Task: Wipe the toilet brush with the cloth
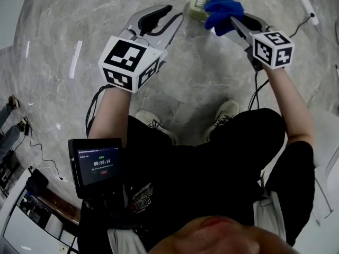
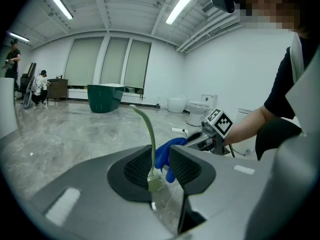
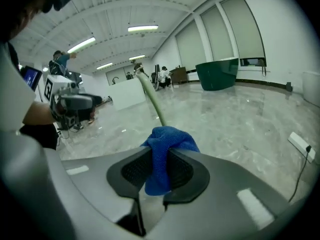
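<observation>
A pale green toilet brush stands in its holder (image 1: 198, 7) on the marble floor, and its thin handle (image 2: 147, 129) curves upward. My right gripper (image 1: 230, 19) is shut on a bunched blue cloth (image 1: 223, 10), held just right of the holder. In the right gripper view the cloth (image 3: 165, 151) fills the gap between the jaws, with the handle (image 3: 152, 101) rising beyond it. My left gripper (image 1: 175, 12) stands open a little left of the holder and grips nothing. The left gripper view shows the handle and the cloth (image 2: 167, 151) past the spread jaws.
A white power strip (image 1: 307, 7) and black cables lie on the floor at the right. The person's shoes (image 1: 225, 112) stand below the grippers. A dark green bathtub (image 2: 105, 98) and white toilets (image 2: 197, 113) stand farther off, with people at a desk in the back.
</observation>
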Tool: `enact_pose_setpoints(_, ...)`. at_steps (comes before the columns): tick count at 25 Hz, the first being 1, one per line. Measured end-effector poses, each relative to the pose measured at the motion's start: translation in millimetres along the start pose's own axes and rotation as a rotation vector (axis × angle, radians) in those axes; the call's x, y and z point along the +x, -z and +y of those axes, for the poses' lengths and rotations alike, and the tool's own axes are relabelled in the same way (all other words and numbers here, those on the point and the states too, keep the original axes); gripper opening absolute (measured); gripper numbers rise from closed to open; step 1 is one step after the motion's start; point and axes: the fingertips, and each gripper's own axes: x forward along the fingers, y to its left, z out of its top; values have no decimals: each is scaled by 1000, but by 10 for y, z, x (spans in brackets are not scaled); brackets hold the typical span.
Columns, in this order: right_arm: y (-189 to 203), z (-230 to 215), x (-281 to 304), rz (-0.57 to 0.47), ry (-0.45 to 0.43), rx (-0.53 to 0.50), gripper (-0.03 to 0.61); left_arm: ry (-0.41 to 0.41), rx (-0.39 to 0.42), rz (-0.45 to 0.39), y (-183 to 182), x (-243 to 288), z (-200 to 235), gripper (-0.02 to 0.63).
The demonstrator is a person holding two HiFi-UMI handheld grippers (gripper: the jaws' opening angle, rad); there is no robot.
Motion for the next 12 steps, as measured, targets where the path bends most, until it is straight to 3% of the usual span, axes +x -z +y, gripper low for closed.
enact_pose_setpoints(5,-751,134,-279,-160,-24,-5,77,5,3,-26,-61,-33,-34,110)
enact_pose_setpoints(12,-1740,590,-722,-355,-63,-162,77,-3,1,-44,-102,-64,-10,110)
